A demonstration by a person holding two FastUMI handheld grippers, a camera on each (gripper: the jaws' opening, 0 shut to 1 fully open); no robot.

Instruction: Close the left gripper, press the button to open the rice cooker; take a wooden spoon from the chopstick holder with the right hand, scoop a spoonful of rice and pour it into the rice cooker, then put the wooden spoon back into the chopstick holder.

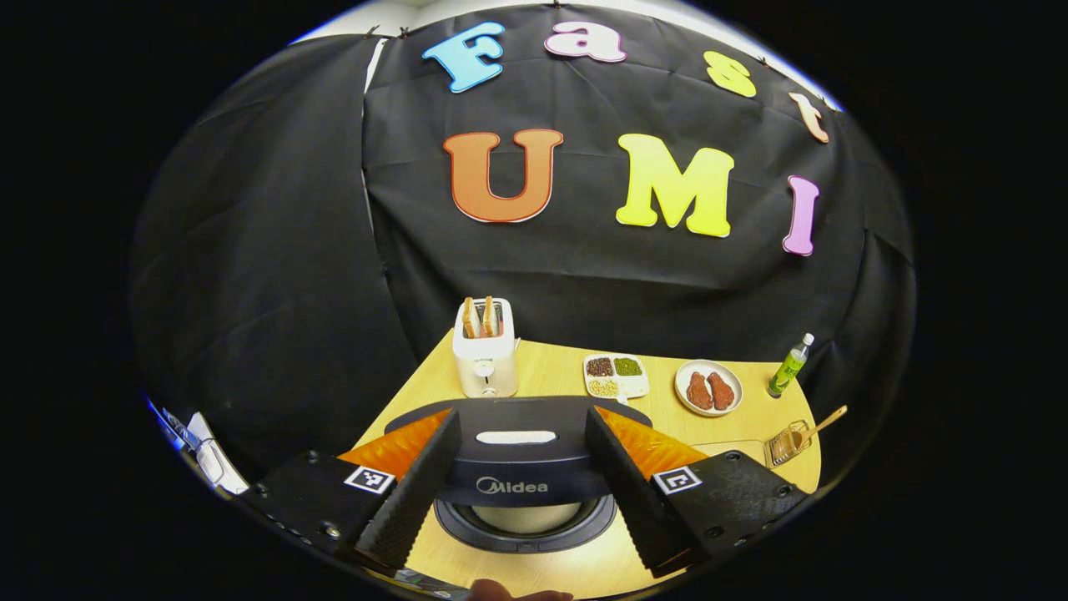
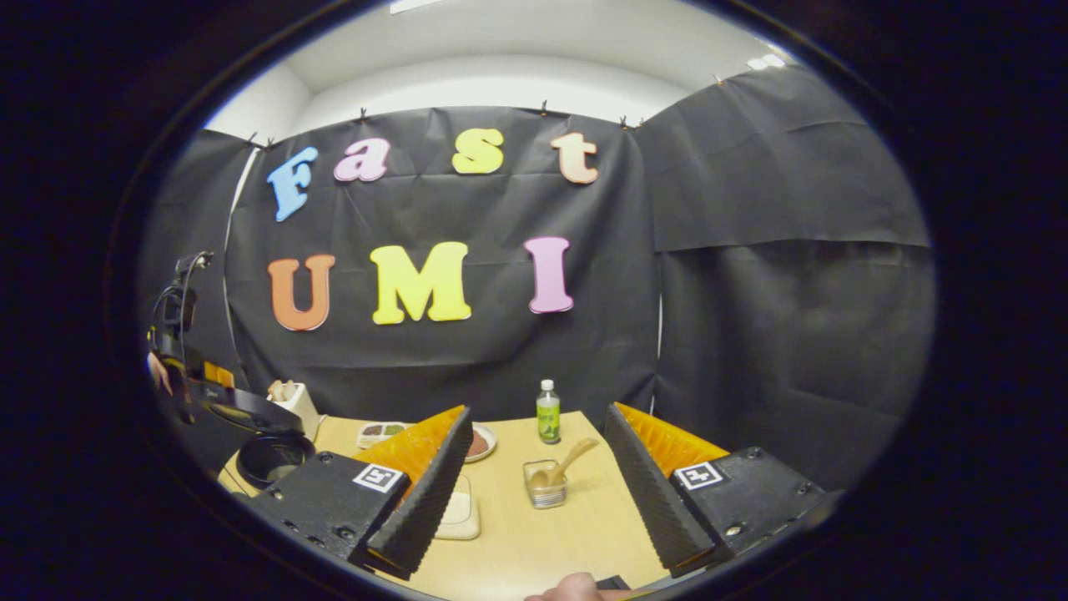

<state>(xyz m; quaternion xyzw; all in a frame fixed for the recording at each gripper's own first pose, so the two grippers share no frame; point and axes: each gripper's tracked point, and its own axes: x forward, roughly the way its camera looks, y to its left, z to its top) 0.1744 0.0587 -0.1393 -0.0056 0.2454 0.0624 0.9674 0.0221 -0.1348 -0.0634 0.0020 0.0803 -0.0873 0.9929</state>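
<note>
Left gripper view has my left gripper (image 1: 521, 492) spread wide, one finger on each side of the rice cooker (image 1: 521, 467), not touching it as far as I can see. The lid is already up and the pale inner pot (image 1: 527, 517) is visible below it. Behind the cooker on the wooden table (image 1: 559, 367) sit a toaster (image 1: 485, 351), a divided tray of beans (image 1: 616, 376), a plate with two reddish pieces (image 1: 708, 388) and a green bottle (image 1: 789, 366). Off to the right is the chopstick holder (image 1: 785, 445) with the wooden spoon (image 1: 819, 426) leaning out of it.

In the right gripper view my right gripper (image 2: 534, 488) is wide open too, holding nothing, with the holder and spoon straight ahead between the fingers but well short of them. The open cooker is at the far left.
</note>
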